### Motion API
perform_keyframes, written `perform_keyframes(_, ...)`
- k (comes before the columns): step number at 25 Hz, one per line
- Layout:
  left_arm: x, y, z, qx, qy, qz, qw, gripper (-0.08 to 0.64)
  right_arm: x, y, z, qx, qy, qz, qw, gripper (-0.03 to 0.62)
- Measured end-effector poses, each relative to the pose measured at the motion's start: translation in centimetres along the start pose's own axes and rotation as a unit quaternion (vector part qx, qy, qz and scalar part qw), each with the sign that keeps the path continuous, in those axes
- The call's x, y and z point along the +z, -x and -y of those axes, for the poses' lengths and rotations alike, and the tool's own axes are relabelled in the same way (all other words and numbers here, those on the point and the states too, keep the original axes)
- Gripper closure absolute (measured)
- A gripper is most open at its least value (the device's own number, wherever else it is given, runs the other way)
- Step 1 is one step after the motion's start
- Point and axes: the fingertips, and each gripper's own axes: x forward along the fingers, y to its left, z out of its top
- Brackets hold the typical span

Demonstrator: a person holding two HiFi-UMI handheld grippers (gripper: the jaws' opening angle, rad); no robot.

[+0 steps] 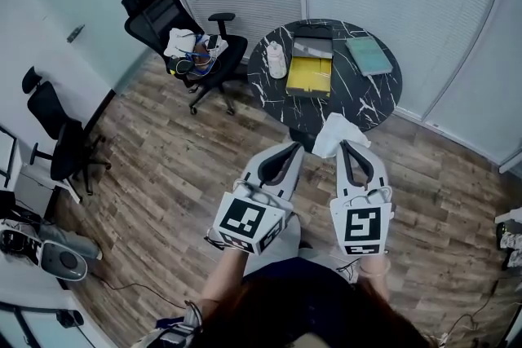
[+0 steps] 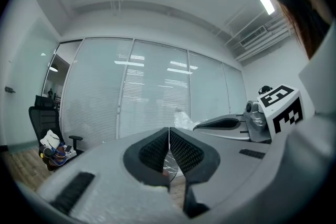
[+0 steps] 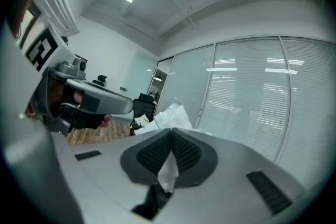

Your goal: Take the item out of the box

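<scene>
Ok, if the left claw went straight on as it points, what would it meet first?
Probably the glass wall with blinds, which the shut, empty left claw points at roughly level. The marble table and yellow box lie under that line in the head view, apparently lower, though height is unclear.

Clamped in the right gripper: a crumpled white bag. Just left, the left gripper, jaws together. Beyond both, yellow box on marble table.

the table looks glossy marble, the floor wood, the bag crinkly plastic
</scene>
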Motion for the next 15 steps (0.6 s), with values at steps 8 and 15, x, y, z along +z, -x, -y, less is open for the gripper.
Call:
perform_keyframes(8, 0.0, -1.2, -1.2, -0.002, 0.002, -0.001, 1.0000, 0.534, 0.1, -1.7, 0.5, -0.001, 0.000, -0.001, 1.000, 0.566)
perform_keyframes(15, -0.3, -2.2, -2.9, 0.000, 0.004, -0.003, 1.0000, 0.534, 0.1, -3.5, 0.4, 0.002, 0.001, -0.004, 1.000, 0.566)
